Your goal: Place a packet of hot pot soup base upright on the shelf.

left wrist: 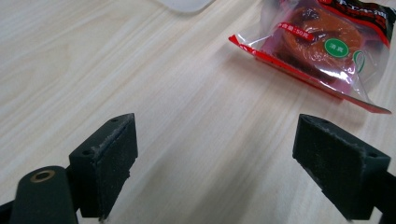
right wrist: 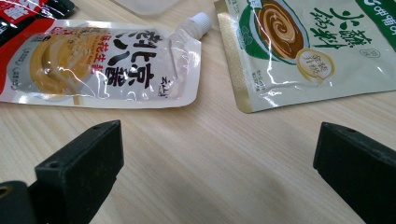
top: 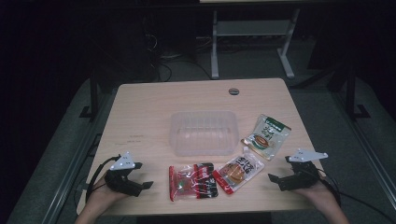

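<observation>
**Plastic tub empty, three packets waiting, both claws wide**

Clear plastic, the tub (top: pixel 204 132) sits at the middle of the table (top: pixel 140 107) with nothing in it that I can see. Three packets lie outside it, so I judge the work to be packing them in, and I read this as the start: nothing is gripped yet.

From the tub, the red packet (top: pixel 193 181) lies at about 6 o'clock, the spouted pouch (top: pixel 239 170) at 5 o'clock touching or just overlapping it, and the green sachet (top: pixel 266 136) at 3 o'clock, just beside the tub wall.

My left gripper (top: pixel 140 183) rests near the table's front edge at 7 o'clock, jaws spread wide and empty. My right gripper (top: pixel 280 179) is at 4 o'clock, likewise wide and empty.

Next, I think, one claw must close in on its nearest packet and come low over an edge, since all three lie flat.

From above I get the layout. The right gripper view adds the pouch's white cap (right wrist: pixel 200 22) and the sachet's gold edge, both ahead of the jaws. The left gripper view shows the red packet's crimped seam off to 1 o'clock.
</observation>
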The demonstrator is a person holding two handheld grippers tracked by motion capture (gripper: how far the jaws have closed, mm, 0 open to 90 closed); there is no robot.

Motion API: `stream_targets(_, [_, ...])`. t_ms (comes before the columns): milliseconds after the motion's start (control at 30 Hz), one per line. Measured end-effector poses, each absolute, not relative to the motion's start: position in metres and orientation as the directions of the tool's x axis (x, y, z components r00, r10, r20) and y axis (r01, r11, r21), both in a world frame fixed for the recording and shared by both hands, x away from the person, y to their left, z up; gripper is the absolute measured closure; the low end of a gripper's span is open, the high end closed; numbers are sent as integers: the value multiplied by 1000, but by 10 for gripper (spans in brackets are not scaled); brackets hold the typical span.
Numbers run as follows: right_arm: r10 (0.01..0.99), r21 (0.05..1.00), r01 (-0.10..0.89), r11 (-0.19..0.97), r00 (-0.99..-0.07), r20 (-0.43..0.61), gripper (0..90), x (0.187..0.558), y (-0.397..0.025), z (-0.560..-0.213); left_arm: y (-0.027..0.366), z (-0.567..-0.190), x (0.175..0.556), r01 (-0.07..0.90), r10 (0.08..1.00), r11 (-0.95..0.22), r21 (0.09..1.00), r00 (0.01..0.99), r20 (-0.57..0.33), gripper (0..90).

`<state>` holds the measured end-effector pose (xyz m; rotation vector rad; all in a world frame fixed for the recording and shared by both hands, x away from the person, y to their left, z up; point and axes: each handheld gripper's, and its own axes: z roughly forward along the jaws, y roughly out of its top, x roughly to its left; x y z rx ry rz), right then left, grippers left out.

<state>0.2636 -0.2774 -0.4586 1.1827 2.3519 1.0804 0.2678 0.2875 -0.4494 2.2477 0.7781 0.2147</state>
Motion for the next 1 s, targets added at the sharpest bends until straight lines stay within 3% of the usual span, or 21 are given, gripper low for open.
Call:
stream_targets(200, [777,734,559,387,-625,66,12,263,-278,-458,284,-446,266,483,586,-536,692,803,-107,154])
stream_targets(400, [776,740,554,381,-627,70,12,264,-276,-457,277,-439,264,488,570,-522,700,810,-140,263])
stream_targets(633, [770,742,549,385,-635,70,12,263,-273,-456,268,-432,265,483,545,-525,701,823,-159,463])
stream_targets(800, [772,749,547,375,-631,74,12,262,-274,-455,260,-424,267,457,507,-514,726,844,-173,700])
stream_targets(1000, [772,753,533,386,-633,53,12,263,-271,-451,245,-421,270,436,455,-548,714,871,-183,887])
